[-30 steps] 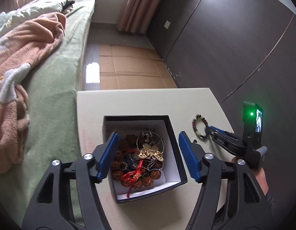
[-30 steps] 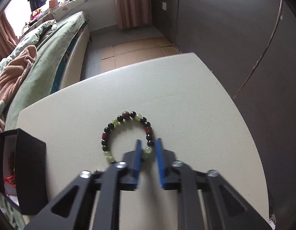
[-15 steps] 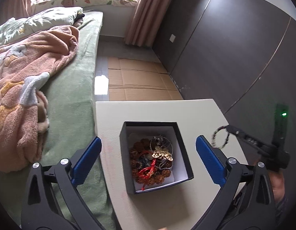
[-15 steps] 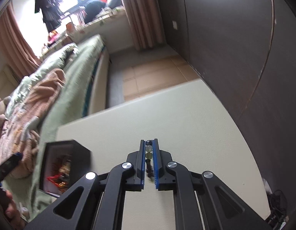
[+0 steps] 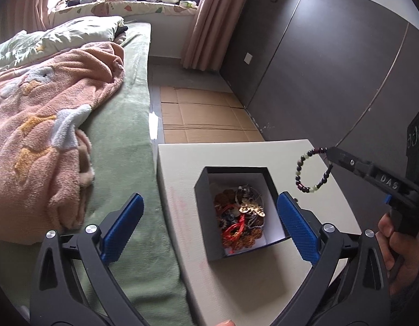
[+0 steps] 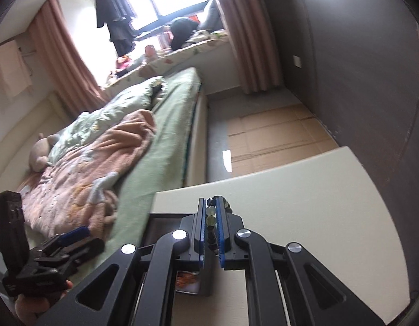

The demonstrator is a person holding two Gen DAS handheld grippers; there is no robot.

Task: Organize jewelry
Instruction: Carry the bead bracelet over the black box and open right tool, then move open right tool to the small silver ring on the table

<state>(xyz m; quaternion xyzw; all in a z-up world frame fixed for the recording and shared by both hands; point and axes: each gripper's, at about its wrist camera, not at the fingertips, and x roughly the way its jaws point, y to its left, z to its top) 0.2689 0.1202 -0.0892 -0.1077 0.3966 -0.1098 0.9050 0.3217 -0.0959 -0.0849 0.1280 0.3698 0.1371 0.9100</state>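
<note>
Left wrist view gives us the best look at the bracelet [image 5: 314, 169]: a loop of dark and pale green beads, pinched at one side by our right hand-held gripper [image 5: 331, 153] and hanging free in the air, above the surface [image 5: 326, 217] and just right of the box [image 5: 238, 212]. From the right wrist view the same bracelet [image 6: 211, 212] sits edge-on between the blue pads [image 6: 202, 231], which are clenched on a few beads; the rest of the loop dangles below them. Holding it by one side seems sensible to us, since the loop hangs clear and can be lowered in without catching the box wall.

Our left hand-held gripper [image 5: 209, 228] is released, its jaws spread wide to either side of the box and touching nothing. We judge it is kept there to steady the box if needed.

That box is black outside, white inside, open-topped, and already holds a tangle of jewelry [image 5: 240, 217]: red cord, brown beads, a gold butterfly piece. It stands near the surface's left edge, next to the bed [image 5: 120, 146] with its pink blanket [image 5: 46, 114]. The step in hand looks to us like carrying the bracelet over the box; it is not yet above the opening.
</note>
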